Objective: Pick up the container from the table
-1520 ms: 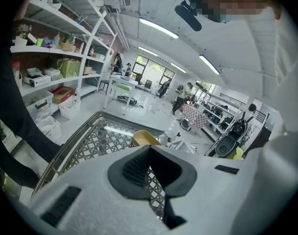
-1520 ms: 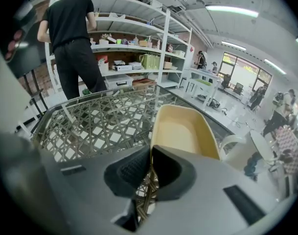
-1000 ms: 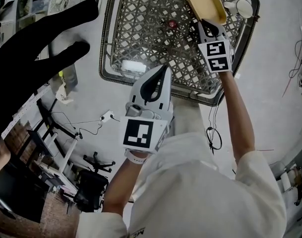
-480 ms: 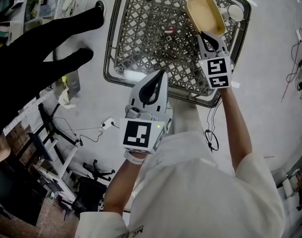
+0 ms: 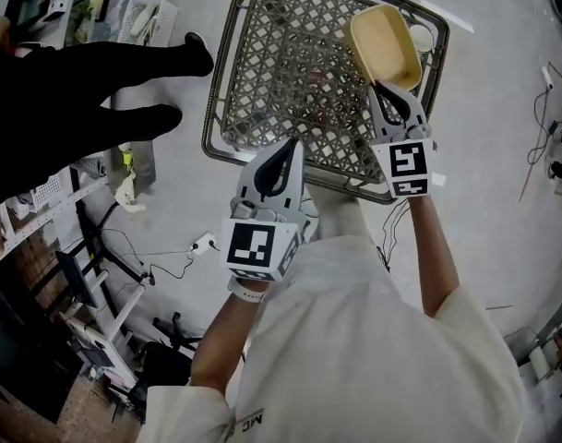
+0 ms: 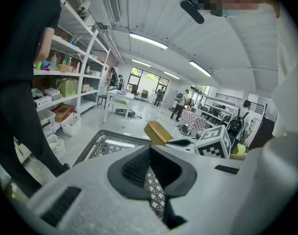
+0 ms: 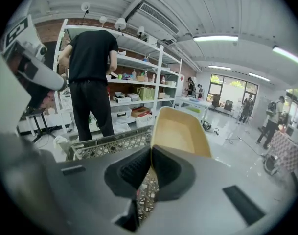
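The container (image 5: 384,44) is a tan, shallow oblong tub. My right gripper (image 5: 392,92) is shut on its near rim and holds it in the air over the far right corner of the wire mesh table (image 5: 262,81). In the right gripper view the tub (image 7: 180,133) tilts up from the shut gripper (image 7: 151,149). My left gripper (image 5: 292,148) hangs over the table's near edge with its jaws together and nothing in them. The left gripper view shows that gripper (image 6: 149,150) shut, with the tub (image 6: 157,132) ahead to the right.
A person in black (image 5: 87,109) stands at the table's left side by white shelves (image 7: 134,89). A small white round thing (image 5: 421,37) lies beside the tub at the table's corner. Cables and chair bases lie on the floor at the lower left (image 5: 184,238).
My right gripper has risen with the tub, which now stands higher above the mesh. The left gripper has risen a little too.
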Demonstrator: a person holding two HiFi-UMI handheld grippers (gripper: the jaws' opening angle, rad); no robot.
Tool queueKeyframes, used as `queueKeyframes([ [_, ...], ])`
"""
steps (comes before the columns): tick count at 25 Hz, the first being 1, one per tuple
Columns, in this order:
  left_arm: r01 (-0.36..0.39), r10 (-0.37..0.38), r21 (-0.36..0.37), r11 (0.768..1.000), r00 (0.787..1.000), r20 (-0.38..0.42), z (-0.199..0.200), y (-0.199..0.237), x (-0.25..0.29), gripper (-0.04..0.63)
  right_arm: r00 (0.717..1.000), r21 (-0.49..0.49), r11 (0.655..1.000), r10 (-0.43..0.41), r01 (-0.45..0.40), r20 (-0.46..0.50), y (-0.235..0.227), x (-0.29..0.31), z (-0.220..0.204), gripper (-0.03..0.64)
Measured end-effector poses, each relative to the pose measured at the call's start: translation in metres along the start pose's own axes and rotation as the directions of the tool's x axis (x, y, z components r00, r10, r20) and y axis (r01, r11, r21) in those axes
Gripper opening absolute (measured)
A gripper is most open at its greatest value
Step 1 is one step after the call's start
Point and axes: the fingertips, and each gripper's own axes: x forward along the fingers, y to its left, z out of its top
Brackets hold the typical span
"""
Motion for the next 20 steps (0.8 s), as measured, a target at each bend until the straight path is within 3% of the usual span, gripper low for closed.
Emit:
queueKeyframes([
  [5, 0.003, -0.004, 0.033, 0.999, 1.0, 0.029, 0.017, -0.004, -0.012, 0.014, 0.997, -0.01, 1.0, -0.023, 0.024, 0.071, -0.005, -0.037, 0.038, 0.028],
  [20, -0.064, 0.057, 0.035, 0.997, 0.983, 0.175, 0.065, -0.001, -0.041, 0.014, 0.965, 0.011, 0.994, -0.112, 0.113, 0.237, -0.025, -0.134, 0.118, 0.028],
])
